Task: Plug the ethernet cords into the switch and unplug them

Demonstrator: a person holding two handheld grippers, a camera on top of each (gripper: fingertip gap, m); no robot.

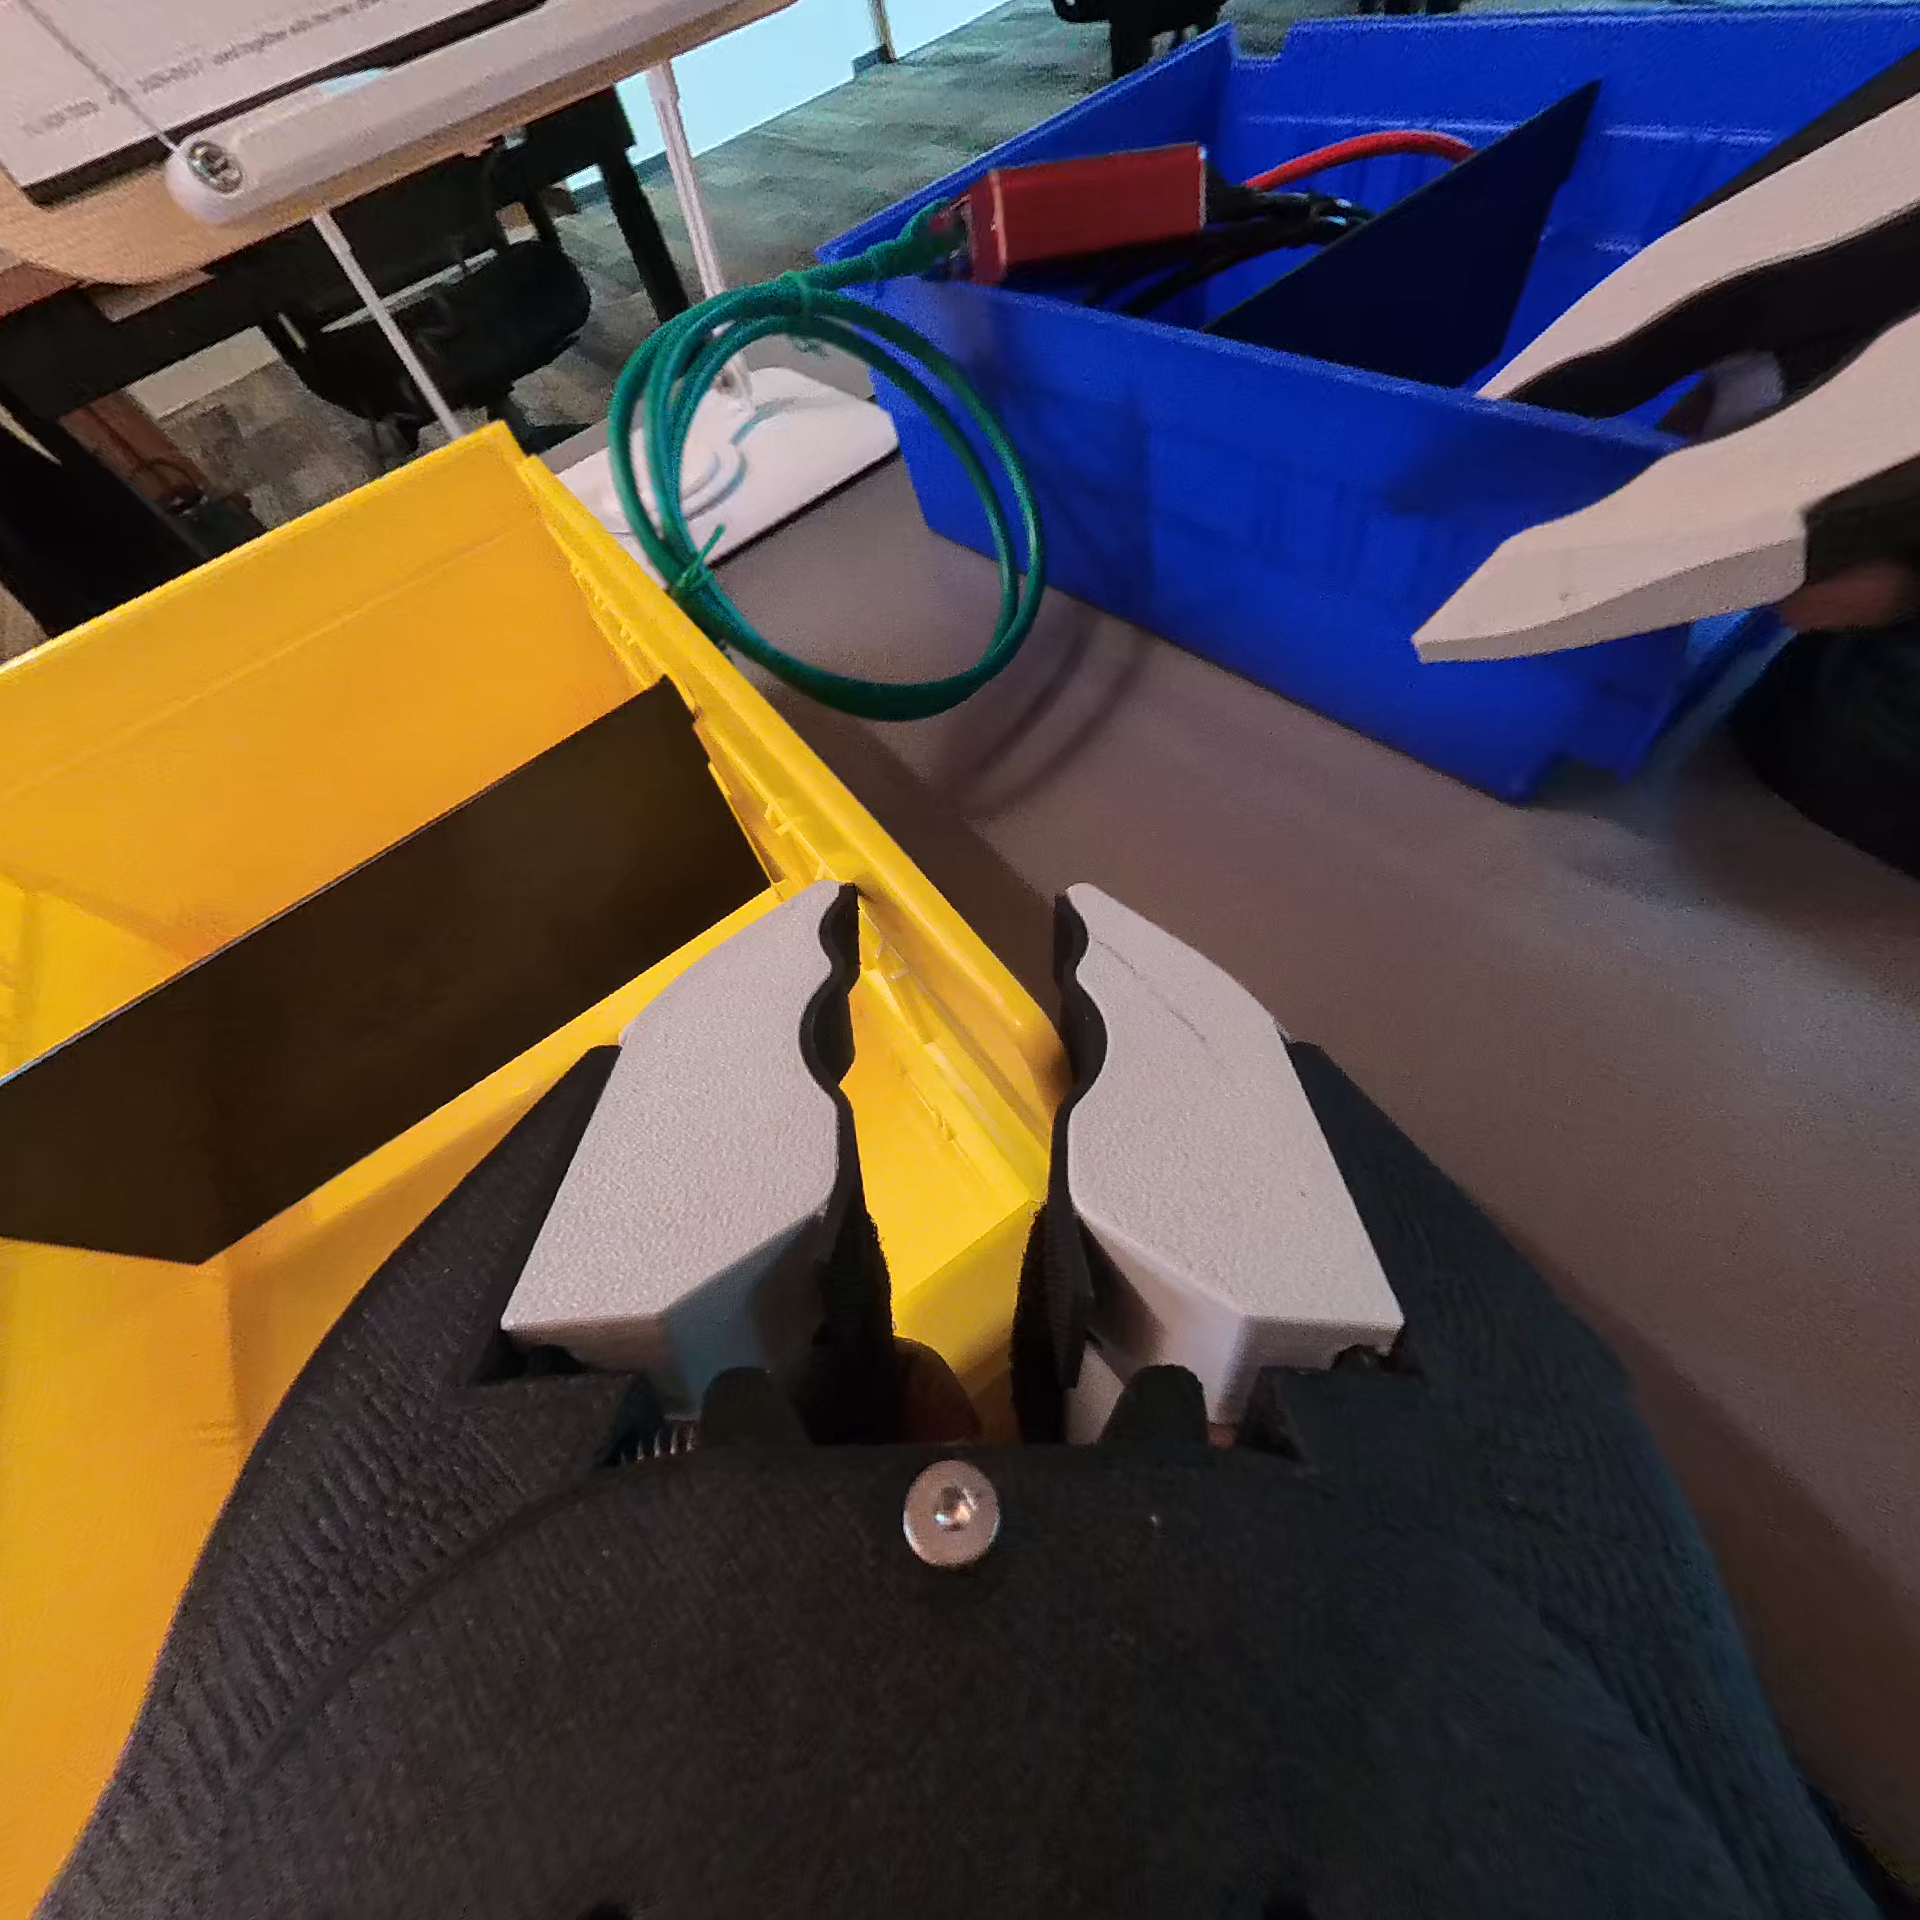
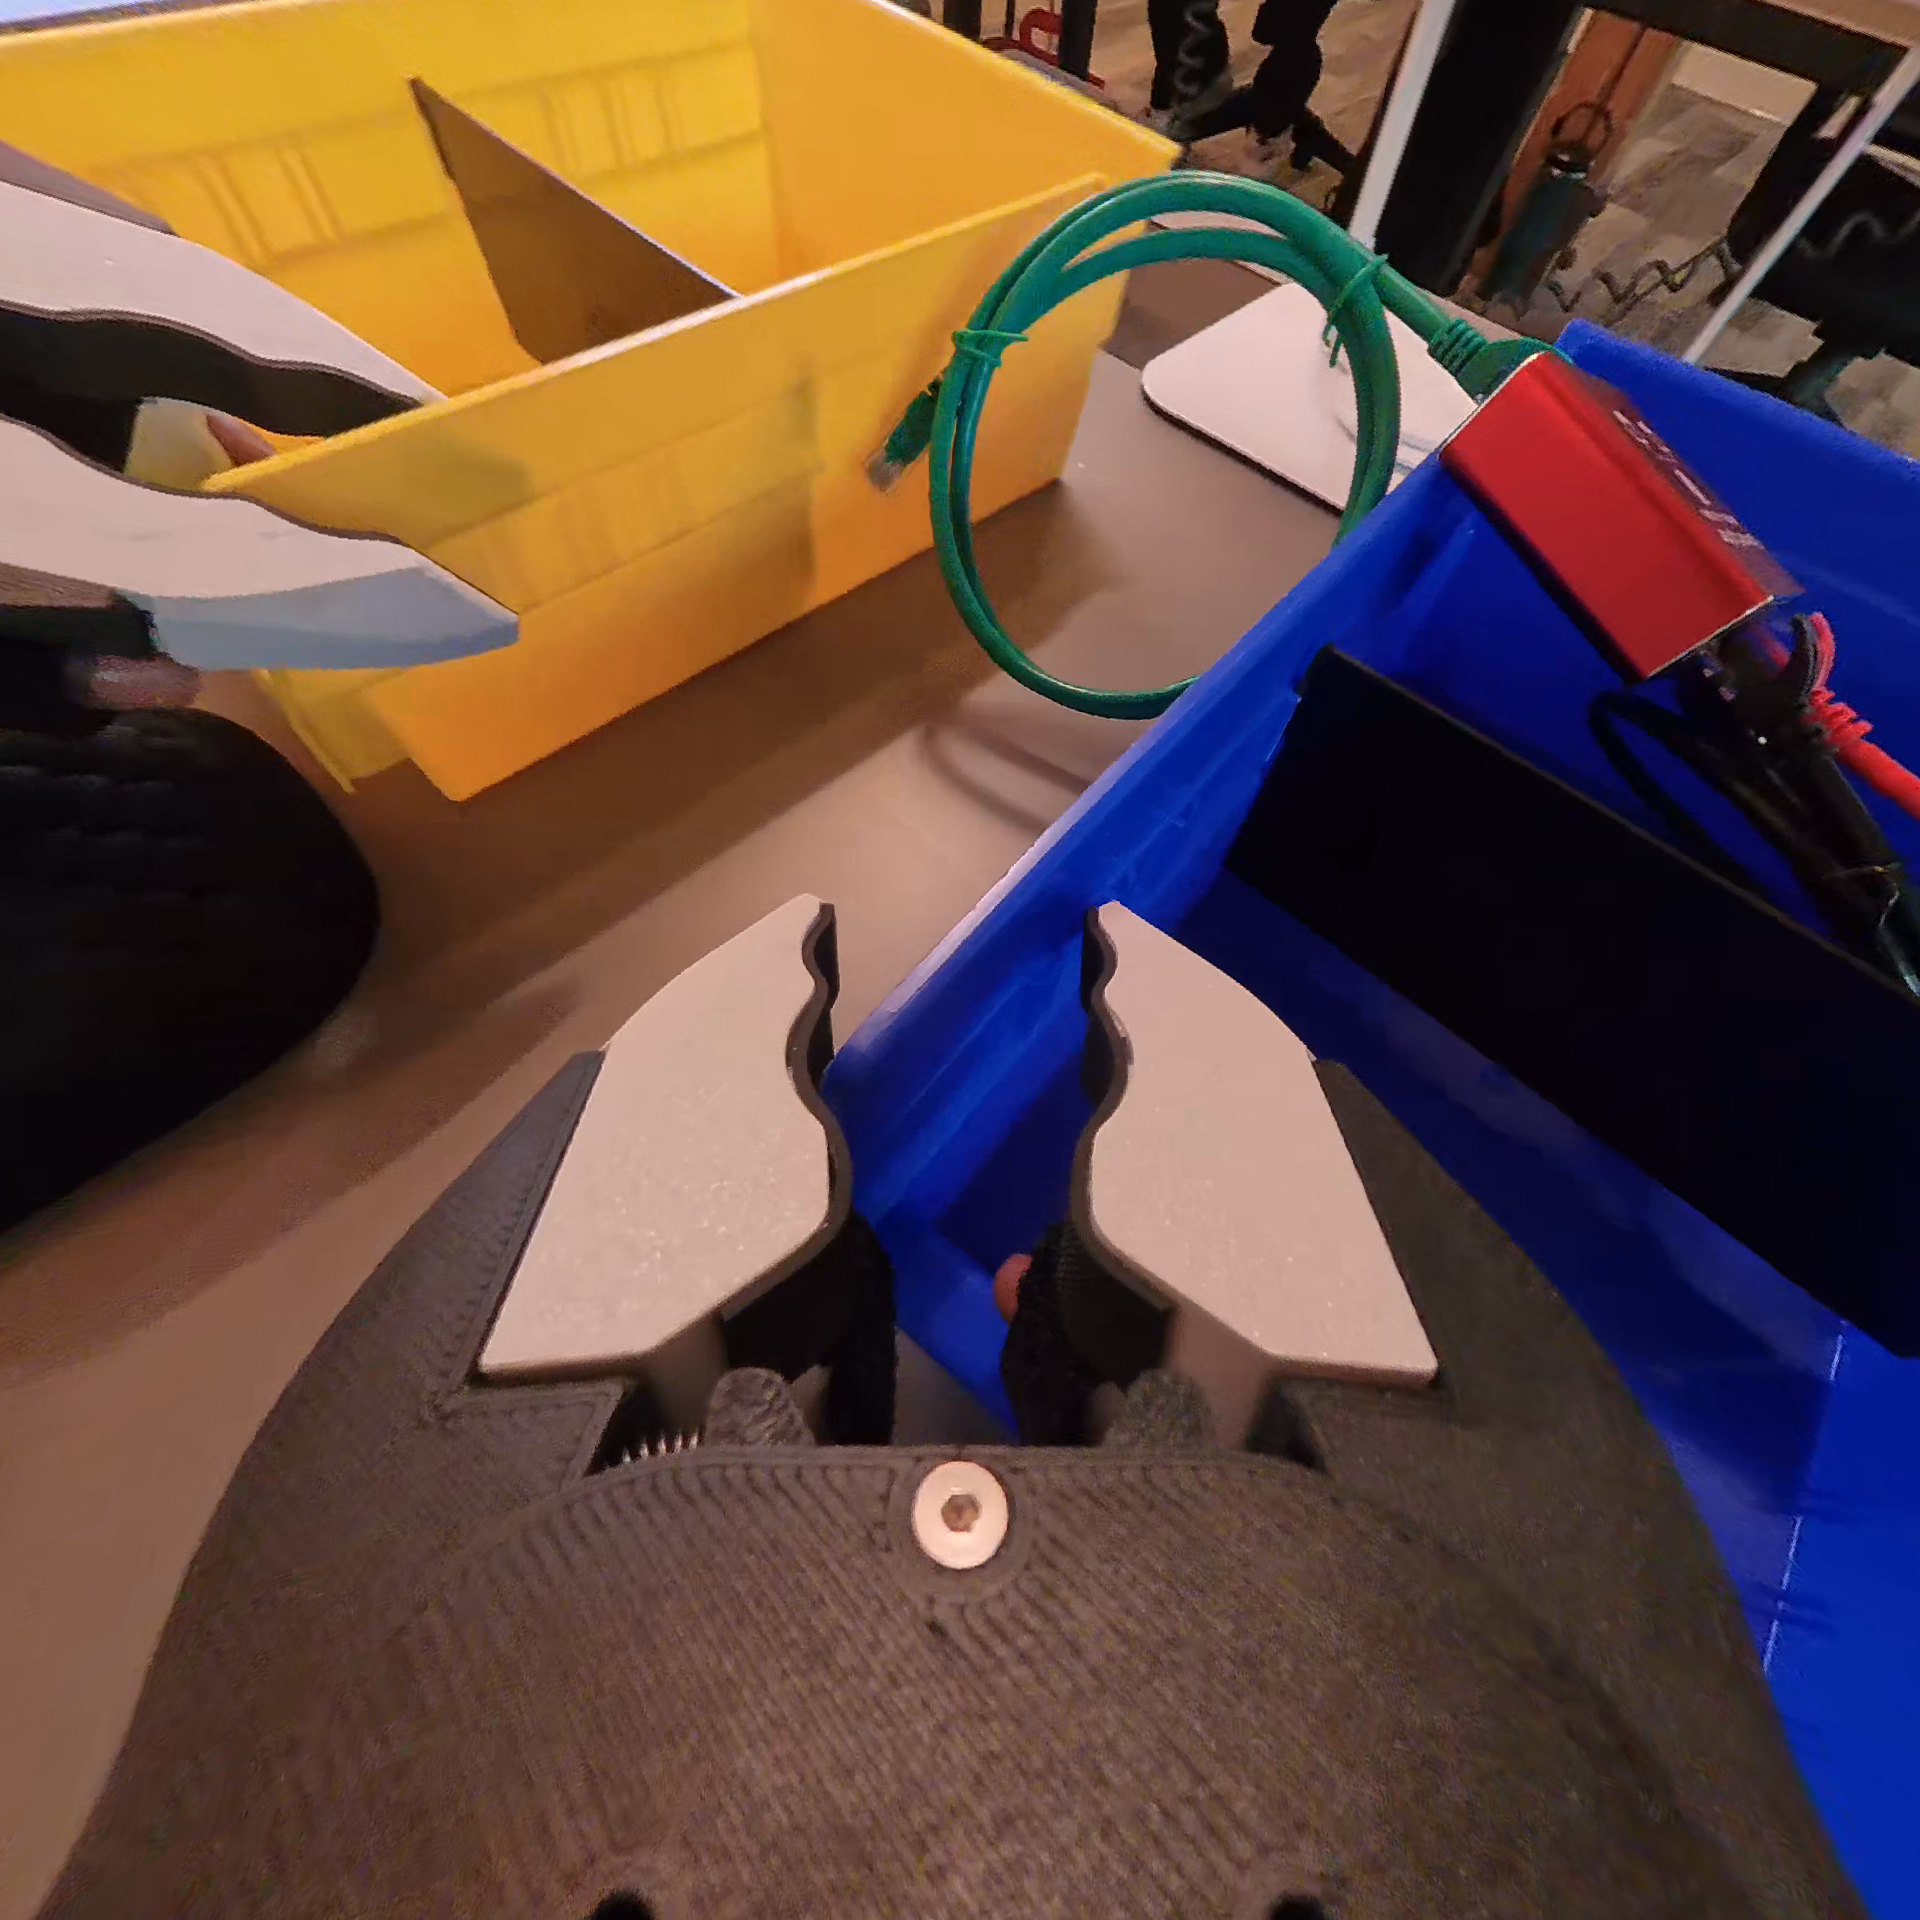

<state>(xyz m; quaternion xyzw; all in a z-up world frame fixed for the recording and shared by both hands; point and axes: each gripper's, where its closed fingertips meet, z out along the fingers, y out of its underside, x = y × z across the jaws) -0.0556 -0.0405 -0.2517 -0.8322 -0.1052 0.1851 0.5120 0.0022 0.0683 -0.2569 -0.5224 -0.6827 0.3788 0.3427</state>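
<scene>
Green coiled cord point(image 2: 1164, 447) dangling from red switch point(image 2: 1600, 520), free plug down-left; both tongs point(image 1: 956, 914) point(image 2: 956, 935) narrowly apart, empty.

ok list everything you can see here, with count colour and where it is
ethernet cord: one, green, coiled and tied, hanging over the blue bin's edge, one end at the switch, the other plug free
switch: one, red, resting on the blue bin's rim
blue bin: one, on the table's right, black divider inside
yellow bin: one, on the table's left, black divider inside
black and red cables: a bundle, in the blue bin behind the switch
table: one, grey-brown
white base plate: one, on the table behind the bins
left gripper: jaws open, over the yellow bin's edge
right gripper: jaws open, over the blue bin's corner
</scene>
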